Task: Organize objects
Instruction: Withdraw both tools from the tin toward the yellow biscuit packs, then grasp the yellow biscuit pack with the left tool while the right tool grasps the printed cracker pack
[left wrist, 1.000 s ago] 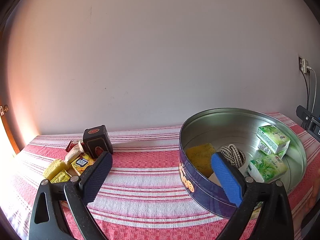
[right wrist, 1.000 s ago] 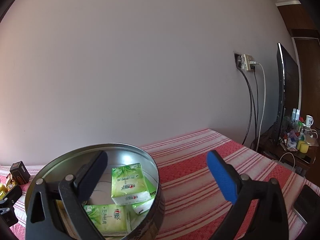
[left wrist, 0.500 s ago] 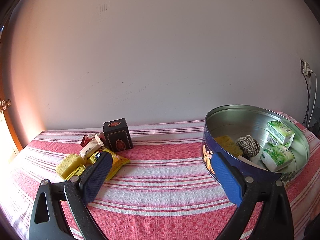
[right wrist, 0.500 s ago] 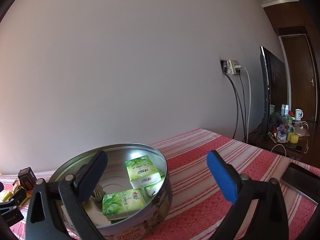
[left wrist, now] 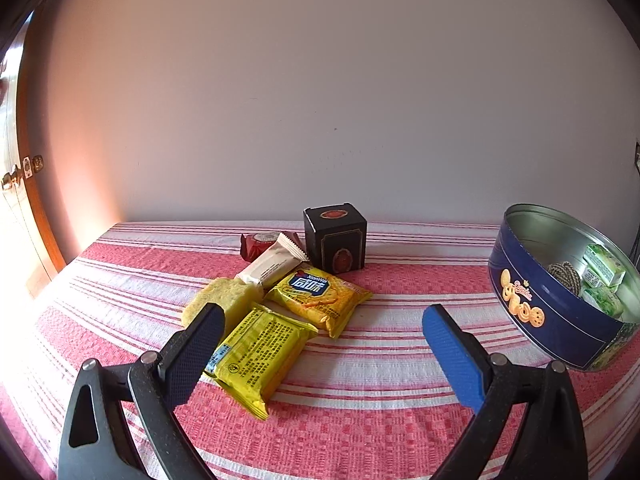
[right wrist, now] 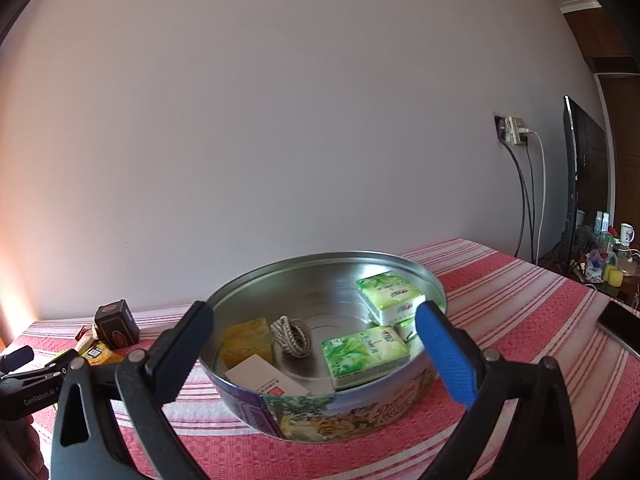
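Note:
My left gripper [left wrist: 320,330] is open and empty, just above two yellow snack packets [left wrist: 260,354] [left wrist: 318,296], a yellow sponge [left wrist: 222,298], a white wrapped bar [left wrist: 274,262], a red candy [left wrist: 258,242] and a black box [left wrist: 336,238]. The blue cookie tin [left wrist: 536,312] stands to the right. My right gripper [right wrist: 316,334] is open and empty over the tin [right wrist: 320,412], which holds green tissue packs [right wrist: 364,354], a rope coil [right wrist: 292,336], a yellow sponge [right wrist: 246,340] and a white box [right wrist: 266,378].
The table has a red and white striped cloth [left wrist: 384,364] and stands against a plain wall. In the right wrist view a dark phone [right wrist: 622,326] lies at the right table edge, with a monitor [right wrist: 578,184] and wall socket cables [right wrist: 528,188] beyond.
My left gripper has swung left from over the tin to the pile of snacks. My right gripper has turned left, so the tin sits centred between its fingers.

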`<state>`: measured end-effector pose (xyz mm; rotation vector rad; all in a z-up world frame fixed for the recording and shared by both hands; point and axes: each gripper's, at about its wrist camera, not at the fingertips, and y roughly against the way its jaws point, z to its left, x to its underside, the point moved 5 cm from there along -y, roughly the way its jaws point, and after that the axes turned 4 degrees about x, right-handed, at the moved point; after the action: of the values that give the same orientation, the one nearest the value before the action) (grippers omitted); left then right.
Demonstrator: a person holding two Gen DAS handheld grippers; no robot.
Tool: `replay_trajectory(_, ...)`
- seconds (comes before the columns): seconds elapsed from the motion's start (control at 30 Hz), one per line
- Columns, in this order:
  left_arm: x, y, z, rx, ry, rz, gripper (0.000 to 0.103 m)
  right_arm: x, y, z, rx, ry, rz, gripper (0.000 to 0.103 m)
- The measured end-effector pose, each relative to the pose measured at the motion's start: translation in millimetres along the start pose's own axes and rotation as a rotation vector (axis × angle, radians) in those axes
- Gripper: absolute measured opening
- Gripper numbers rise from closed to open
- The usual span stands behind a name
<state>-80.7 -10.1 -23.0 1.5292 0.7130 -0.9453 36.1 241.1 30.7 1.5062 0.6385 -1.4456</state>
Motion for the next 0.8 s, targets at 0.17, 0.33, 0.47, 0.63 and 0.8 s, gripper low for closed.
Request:
replay_trajectory(0.17,5.3,-13.7,29.9,0.022,0.018,0.089,0.1,10.5,2.1,37.1,-0.043,0.016,0.031,0.102)
replay_trajectory(0.33,15.3,-31.4,47.2,0.09,0.059,0.196,0.1,19.9,0.9,73.5,-0.106,0.014,0.068,0.102)
replay_trajectory(0.47,24.5,-48.3,51.5,0.107,0.078,0.287,0.1,26.3,0.2,103.4,-0.147,0.053,0.089,0.102)
replay_trajectory(0.63,30.4,-60.6,55.4,0.142,0.107,0.349,0.091,33.2,-7.0,134.4,-0.181,0.13,0.126,0.102)
replay_trajectory(0.8,30.1,-57.2,64.6,0.095,0.117,0.34,0.063,39.7,-13.7,151.6,-0.223,0.165,0.182,0.102)
